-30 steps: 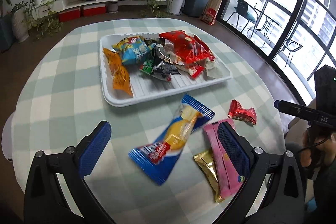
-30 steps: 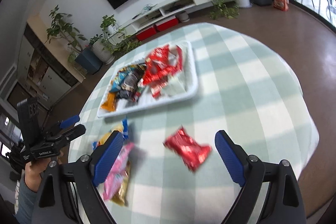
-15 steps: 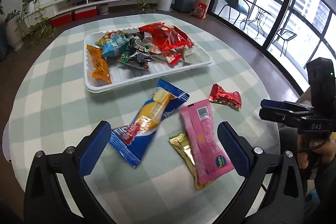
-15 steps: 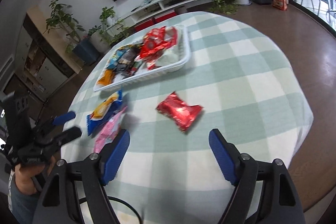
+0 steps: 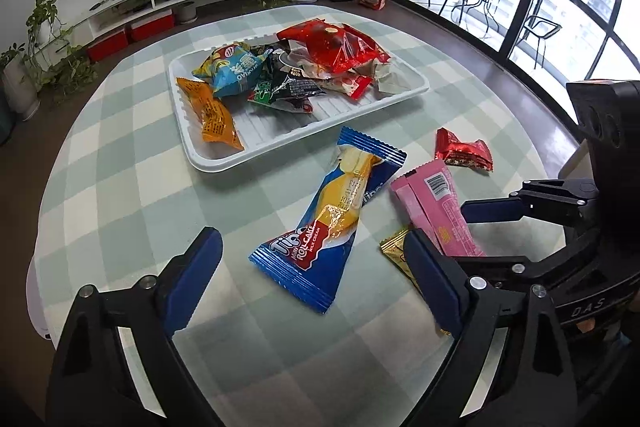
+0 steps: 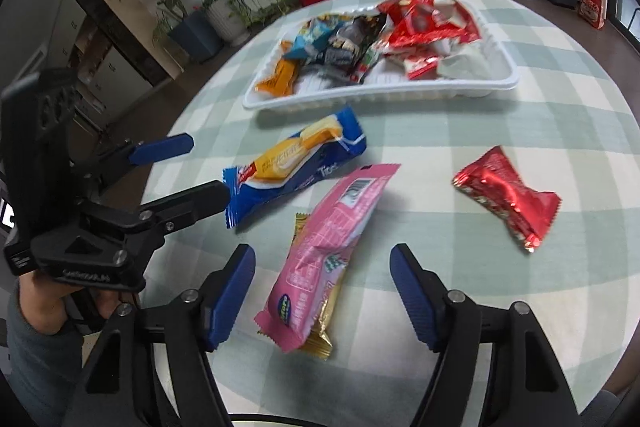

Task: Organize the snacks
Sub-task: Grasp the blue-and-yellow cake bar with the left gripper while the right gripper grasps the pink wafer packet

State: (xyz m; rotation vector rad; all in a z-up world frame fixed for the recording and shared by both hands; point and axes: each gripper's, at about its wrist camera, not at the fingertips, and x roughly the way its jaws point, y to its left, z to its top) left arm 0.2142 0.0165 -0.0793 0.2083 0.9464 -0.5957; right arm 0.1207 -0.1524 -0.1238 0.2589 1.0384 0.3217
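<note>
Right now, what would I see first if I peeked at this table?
Probably the white tray heaped with bright snack packets at the far side of the checked tablecloth. In front of it four loose packets lie on the cloth: a blue roll cake, a pink packet over a gold one, and a red one.

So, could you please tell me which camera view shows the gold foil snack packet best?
Neither is ideal, but the right wrist view is better: the gold foil snack packet shows at both ends under the pink wrapper. The left wrist view shows only one corner.
</note>
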